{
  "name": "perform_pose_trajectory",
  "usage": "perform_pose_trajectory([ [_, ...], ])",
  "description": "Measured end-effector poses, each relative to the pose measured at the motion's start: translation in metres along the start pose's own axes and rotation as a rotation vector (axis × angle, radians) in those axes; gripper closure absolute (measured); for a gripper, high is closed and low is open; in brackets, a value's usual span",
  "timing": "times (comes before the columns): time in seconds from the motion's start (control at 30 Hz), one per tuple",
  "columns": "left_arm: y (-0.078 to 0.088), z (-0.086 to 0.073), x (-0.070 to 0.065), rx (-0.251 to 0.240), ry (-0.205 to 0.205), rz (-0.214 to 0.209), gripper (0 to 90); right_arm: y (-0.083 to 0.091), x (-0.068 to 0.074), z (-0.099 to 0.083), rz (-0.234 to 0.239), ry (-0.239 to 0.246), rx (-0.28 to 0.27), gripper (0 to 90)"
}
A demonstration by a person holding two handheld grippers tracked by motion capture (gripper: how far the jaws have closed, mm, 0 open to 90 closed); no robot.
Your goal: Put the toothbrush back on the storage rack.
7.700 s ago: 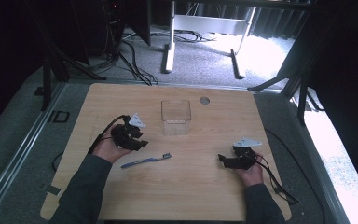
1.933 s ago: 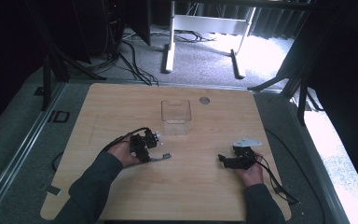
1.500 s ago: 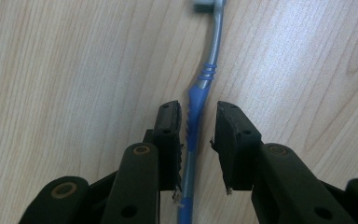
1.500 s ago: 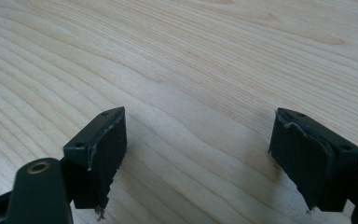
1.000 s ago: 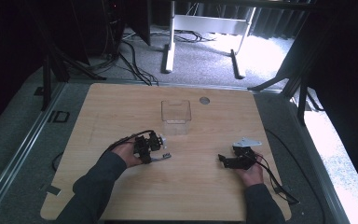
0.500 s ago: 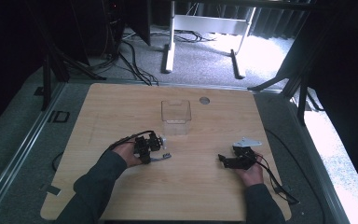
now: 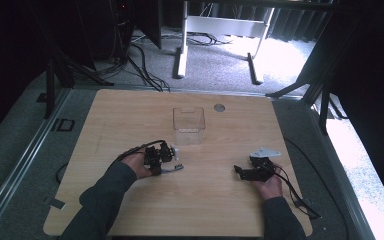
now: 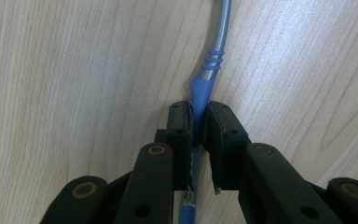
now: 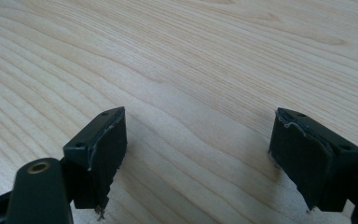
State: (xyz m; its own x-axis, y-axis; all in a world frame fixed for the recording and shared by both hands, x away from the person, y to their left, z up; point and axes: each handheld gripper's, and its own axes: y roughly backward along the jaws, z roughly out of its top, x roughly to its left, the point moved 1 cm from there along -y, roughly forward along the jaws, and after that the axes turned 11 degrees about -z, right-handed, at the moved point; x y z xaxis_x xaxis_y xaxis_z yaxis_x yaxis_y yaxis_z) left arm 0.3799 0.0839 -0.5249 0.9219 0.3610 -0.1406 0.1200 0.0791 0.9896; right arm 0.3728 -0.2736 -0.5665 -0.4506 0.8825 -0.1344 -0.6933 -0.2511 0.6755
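The left gripper sits left of centre in the high view, lying on the wooden table. Its jaws have just been closing and now pinch the blue toothbrush across the handle, which lies flat on the table, its head end poking out to the right of the jaws. The toothbrush reads as light, stiff plastic with a smooth, probably slippery handle; the ribbed grey section just ahead of the pads looks like the surer place to grip. Upper centre, a clear open container stands well apart from the toothbrush, with bare table between. A small round grey disc lies to its right. Lower right, the right gripper rests with its jaws spread wide over bare wood.
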Motion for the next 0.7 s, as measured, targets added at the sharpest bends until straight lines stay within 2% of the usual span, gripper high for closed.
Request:
perform_pose_trajectory([
  [0.7,-0.0010,-0.0001,0.0021,-0.008,-0.001,-0.019,82.7,0.0000,0.0000,0.0000,0.000,0.000,0.000,18.5],
])
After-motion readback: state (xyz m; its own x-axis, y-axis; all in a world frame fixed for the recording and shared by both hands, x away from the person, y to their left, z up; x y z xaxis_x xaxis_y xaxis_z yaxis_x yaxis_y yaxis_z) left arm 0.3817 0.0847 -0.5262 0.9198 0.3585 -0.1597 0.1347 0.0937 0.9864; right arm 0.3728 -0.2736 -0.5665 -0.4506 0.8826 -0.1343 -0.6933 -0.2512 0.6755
